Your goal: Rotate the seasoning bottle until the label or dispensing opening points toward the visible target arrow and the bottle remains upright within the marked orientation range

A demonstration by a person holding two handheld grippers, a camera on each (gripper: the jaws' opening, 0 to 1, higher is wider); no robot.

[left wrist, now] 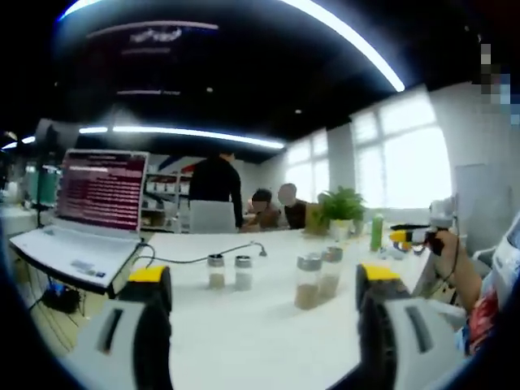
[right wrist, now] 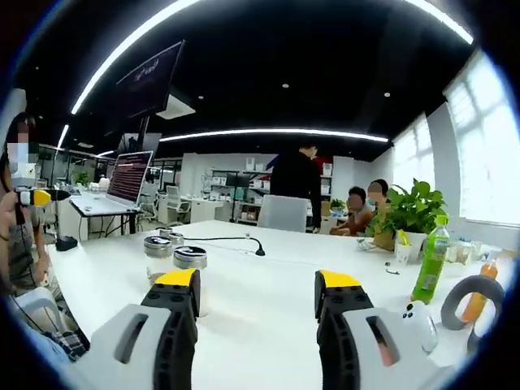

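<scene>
Here, four lidded seasoning bottles (left wrist: 309,282) with brownish contents on the white table (left wrist: 244,325), both tools (left wrist: 264,309) wide.

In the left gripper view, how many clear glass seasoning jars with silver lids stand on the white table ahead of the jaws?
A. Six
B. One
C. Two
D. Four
D: two shorter clear glass jars stand side by side at left, two taller jars at right, all on the white table, untouched by the open left gripper.

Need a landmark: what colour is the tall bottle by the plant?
Green bottle, clearest in the right gripper view.
</scene>
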